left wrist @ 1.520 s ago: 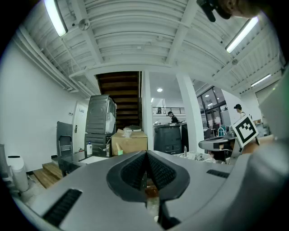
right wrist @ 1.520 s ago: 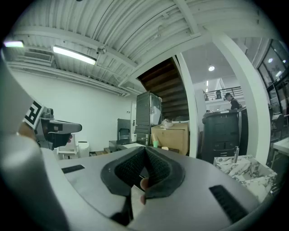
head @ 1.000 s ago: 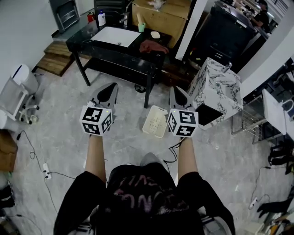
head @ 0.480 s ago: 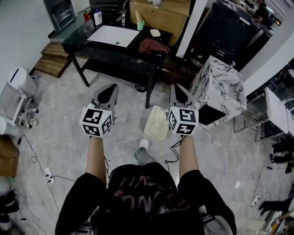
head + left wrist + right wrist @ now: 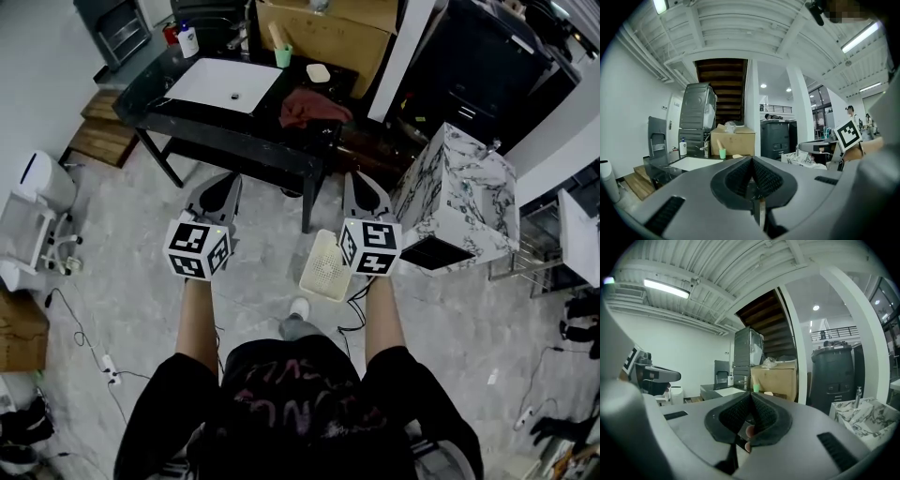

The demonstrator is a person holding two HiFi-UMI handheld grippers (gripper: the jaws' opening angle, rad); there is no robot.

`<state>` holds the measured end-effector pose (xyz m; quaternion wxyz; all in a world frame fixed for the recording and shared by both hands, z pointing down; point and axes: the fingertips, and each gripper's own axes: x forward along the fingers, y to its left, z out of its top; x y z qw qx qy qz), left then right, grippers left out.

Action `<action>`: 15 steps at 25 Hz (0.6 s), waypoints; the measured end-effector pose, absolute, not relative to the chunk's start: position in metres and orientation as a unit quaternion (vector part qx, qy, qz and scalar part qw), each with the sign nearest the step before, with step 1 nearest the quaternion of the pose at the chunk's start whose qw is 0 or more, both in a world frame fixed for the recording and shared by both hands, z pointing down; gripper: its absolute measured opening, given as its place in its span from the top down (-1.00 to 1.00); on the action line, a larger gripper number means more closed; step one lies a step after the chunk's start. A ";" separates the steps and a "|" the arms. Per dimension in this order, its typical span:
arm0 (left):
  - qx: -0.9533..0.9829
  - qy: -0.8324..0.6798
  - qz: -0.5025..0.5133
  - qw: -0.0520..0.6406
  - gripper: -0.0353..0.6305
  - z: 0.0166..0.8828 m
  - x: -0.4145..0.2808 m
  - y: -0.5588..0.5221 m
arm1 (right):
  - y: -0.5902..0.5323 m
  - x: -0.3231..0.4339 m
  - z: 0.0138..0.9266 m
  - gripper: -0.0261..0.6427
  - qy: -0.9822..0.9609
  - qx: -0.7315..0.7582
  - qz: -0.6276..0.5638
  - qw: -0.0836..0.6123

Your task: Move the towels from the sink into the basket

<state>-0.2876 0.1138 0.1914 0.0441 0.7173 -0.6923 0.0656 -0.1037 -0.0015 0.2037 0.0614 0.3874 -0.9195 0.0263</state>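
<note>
A dark red towel [image 5: 314,106] lies crumpled on the black table [image 5: 234,127], just right of the white sink [image 5: 220,82]. The white perforated basket [image 5: 328,264] stands on the floor in front of the table, partly hidden behind my right gripper's marker cube. My left gripper [image 5: 223,187] and right gripper [image 5: 362,184] are held side by side in the air, short of the table's front edge. In the left gripper view my left gripper [image 5: 752,160] has its jaws pressed together on nothing. My right gripper [image 5: 751,395] in its own view is likewise shut and empty.
On the table behind the sink stand a soap bottle [image 5: 188,39], a green cup [image 5: 282,54] and a soap bar [image 5: 318,72]. A cardboard box [image 5: 328,23] is behind it, a marble-patterned cabinet [image 5: 450,192] to the right, wooden steps [image 5: 98,131] to the left. Cables cross the floor.
The person has stepped toward the table: sink, towel and basket sit lower and nearer in the head view. Both grippers stay shut, held the same way.
</note>
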 end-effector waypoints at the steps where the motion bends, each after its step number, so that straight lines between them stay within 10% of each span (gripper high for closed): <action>1: 0.718 -0.691 0.068 0.046 0.88 0.193 -0.288 0.100 | -0.015 -0.106 0.205 0.88 -0.920 0.386 0.029 0.062; 15: 0.718 -0.689 0.073 0.063 0.88 0.202 -0.301 -0.006 | -0.116 -0.121 0.212 0.88 -0.920 0.384 0.040 0.060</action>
